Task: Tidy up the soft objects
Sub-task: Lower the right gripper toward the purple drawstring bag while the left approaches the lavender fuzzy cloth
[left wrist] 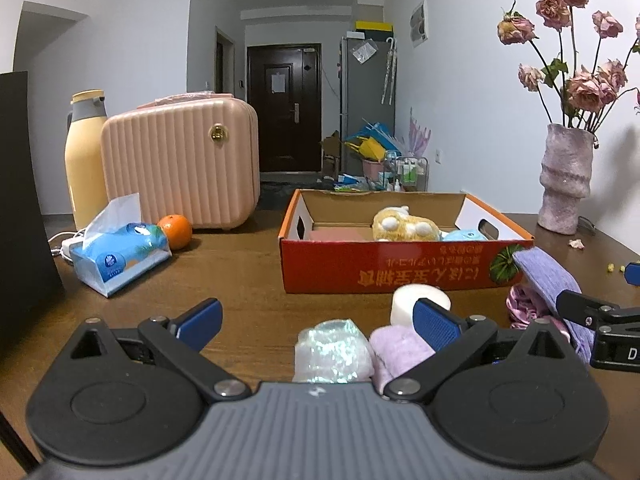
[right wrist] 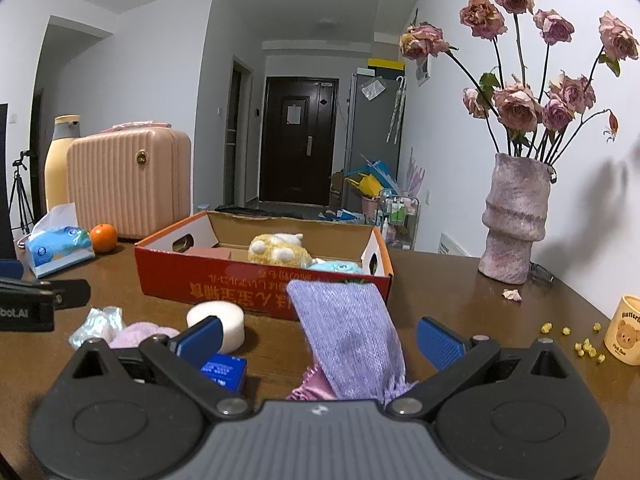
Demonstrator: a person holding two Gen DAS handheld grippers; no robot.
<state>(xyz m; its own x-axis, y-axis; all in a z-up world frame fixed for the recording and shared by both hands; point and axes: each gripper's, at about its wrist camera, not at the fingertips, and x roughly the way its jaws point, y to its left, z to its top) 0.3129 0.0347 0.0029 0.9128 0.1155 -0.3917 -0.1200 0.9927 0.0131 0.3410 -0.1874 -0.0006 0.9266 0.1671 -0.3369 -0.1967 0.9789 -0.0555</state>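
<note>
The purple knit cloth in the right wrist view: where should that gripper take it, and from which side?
Probably at the raised middle fold of the purple knit cloth, coming straight ahead from the near side. It rises toward the red box and sits between the open fingers of the right gripper, its near end bunched over pink fabric, so closing there should catch a thick ridge.

You are working under dim, cool indoor light. The surface (left wrist: 248, 280) is catching a soft sheen, the vase (right wrist: 514, 220) is throwing a blurred shadow on the wall, and the fisheye is bending walls and darkening corners. Each hand-held gripper body is looking slightly soft up close.
</note>
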